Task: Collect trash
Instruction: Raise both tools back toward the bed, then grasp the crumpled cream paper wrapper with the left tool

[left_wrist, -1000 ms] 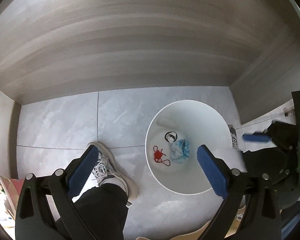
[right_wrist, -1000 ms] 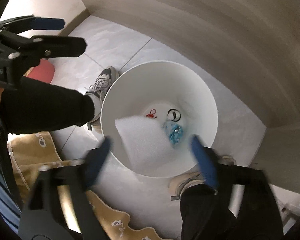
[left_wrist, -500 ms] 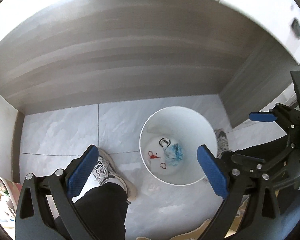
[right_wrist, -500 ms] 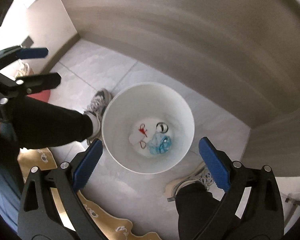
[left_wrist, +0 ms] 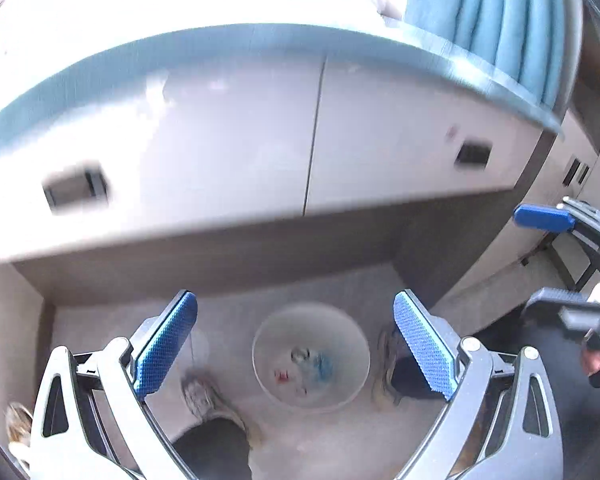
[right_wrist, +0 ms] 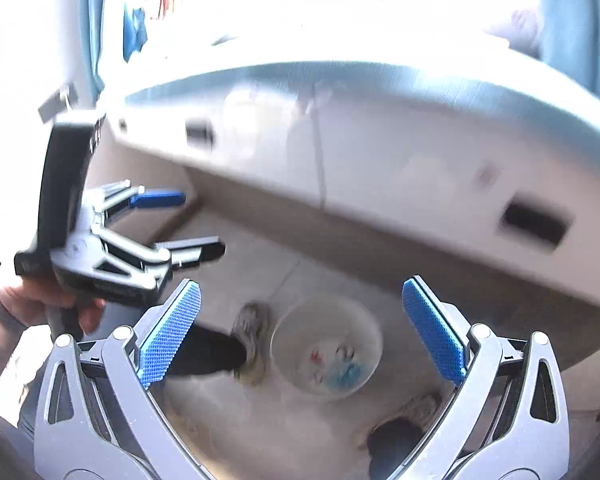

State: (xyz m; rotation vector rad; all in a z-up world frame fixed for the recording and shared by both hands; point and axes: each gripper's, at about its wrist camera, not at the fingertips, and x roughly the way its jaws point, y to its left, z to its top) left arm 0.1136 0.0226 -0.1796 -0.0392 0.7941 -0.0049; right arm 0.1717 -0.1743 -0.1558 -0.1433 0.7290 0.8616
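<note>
A white round trash bin (left_wrist: 312, 320) stands on the floor far below, under a desk. Blurred trash lies in its bottom: a blue crumpled piece (left_wrist: 320, 366) and a red bit (left_wrist: 282, 376). My left gripper (left_wrist: 295, 308) is open high above the bin, with nothing between its blue pads. My right gripper (right_wrist: 301, 288) also hangs high over the bin (right_wrist: 324, 316); its jaws are opening and empty. Each gripper shows in the other's view: the right gripper (left_wrist: 548, 256) at the right edge, the left gripper (right_wrist: 188, 224) held by a hand (right_wrist: 24, 304).
White drawer fronts (left_wrist: 220, 160) with dark handle slots overhang the bin, under a pale blue desk edge (left_wrist: 180, 46). The person's shoes (left_wrist: 202, 398) (left_wrist: 384, 364) stand on either side of the bin. A blue curtain (left_wrist: 500, 20) hangs at the upper right.
A white foam piece left the right gripper's fingers and landed in the bin. Both grippers then rose and tilted up, so the bin looks smaller and the drawer fronts came into view.
</note>
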